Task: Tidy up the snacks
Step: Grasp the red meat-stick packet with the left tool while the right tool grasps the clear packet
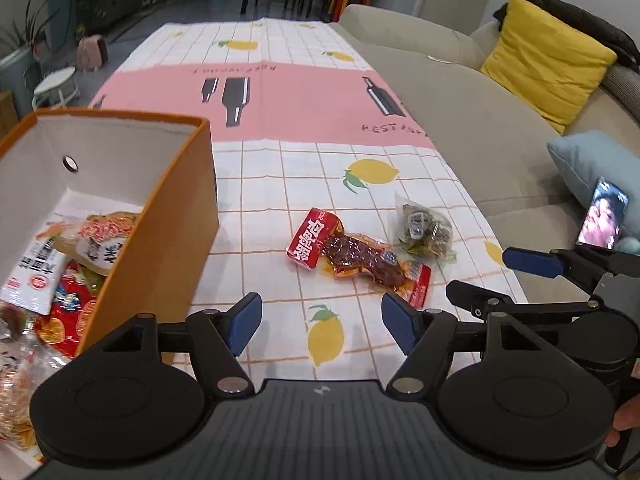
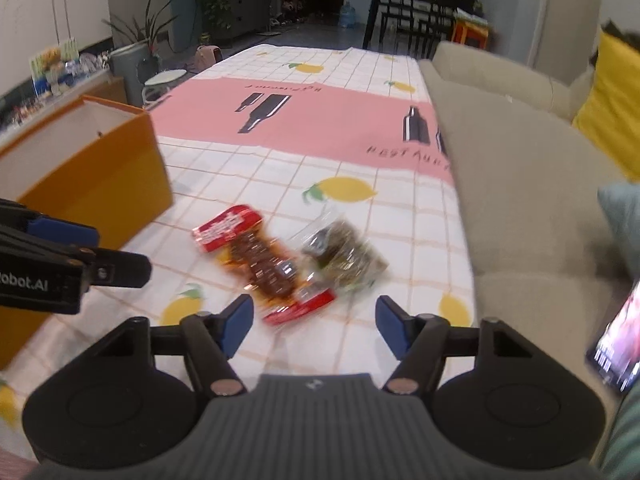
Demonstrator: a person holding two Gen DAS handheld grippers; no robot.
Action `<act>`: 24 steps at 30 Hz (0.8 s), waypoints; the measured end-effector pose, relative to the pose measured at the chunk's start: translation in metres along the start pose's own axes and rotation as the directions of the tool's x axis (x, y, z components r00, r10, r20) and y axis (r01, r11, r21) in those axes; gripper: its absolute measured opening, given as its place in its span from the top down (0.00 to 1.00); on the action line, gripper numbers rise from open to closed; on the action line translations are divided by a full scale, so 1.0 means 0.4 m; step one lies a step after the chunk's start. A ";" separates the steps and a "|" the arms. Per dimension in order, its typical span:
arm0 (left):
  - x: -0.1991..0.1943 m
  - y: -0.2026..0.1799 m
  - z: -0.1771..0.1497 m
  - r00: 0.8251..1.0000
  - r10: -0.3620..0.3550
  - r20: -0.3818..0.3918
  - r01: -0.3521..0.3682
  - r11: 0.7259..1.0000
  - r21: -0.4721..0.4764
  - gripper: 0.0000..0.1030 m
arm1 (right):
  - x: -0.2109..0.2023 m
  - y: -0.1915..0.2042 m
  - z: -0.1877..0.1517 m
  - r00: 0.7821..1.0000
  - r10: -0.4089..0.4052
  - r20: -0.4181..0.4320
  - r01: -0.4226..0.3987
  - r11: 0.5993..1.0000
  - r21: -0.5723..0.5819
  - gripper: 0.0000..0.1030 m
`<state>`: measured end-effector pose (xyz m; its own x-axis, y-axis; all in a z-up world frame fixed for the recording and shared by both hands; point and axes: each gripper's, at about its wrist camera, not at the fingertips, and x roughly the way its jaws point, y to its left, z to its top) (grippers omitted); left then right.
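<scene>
Snacks, a red packet point(image 2: 262, 264) and a greenish one point(image 2: 344, 258), lie touching on the tablecloth point(image 2: 360, 152), right of my orange box point(image 1: 160, 216). Both my right gripper point(image 2: 314, 320) and left gripper point(image 1: 320, 322) are spread, empty. Grabbing both slippery packets could drop one.

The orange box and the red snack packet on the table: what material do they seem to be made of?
The orange box looks like stiff matte cardboard: straight thin walls, white inside, a metal eyelet in one wall. The red snack packet seems to be glossy plastic film, partly clear, since the dark food shows through and the surface reflects light. Both are judged by look only.
</scene>
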<state>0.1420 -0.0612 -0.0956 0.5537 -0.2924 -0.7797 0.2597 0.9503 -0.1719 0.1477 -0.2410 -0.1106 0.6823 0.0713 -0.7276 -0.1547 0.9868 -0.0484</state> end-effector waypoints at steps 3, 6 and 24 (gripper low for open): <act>0.037 0.012 0.014 0.999 -0.030 -0.017 0.030 0.998 -0.048 0.22 | 0.036 -0.011 0.016 1.000 -0.012 0.016 0.013 0.998 -0.066 0.37; 0.075 0.016 0.021 0.998 -0.033 -0.045 0.030 0.997 -0.077 0.22 | 0.072 -0.019 0.034 0.999 -0.020 0.029 0.024 0.992 -0.125 0.37; 0.146 0.037 0.025 0.986 -0.127 -0.108 0.098 0.966 -0.238 0.26 | 0.196 -0.016 0.028 0.998 0.060 -0.036 -0.066 0.973 -0.219 0.55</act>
<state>0.1863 -0.0654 -0.1377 0.4274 -0.3974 -0.8121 0.1170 0.9150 -0.3862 0.2103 -0.2403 -0.1599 0.6456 0.1251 -0.7533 -0.3526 0.9239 -0.1488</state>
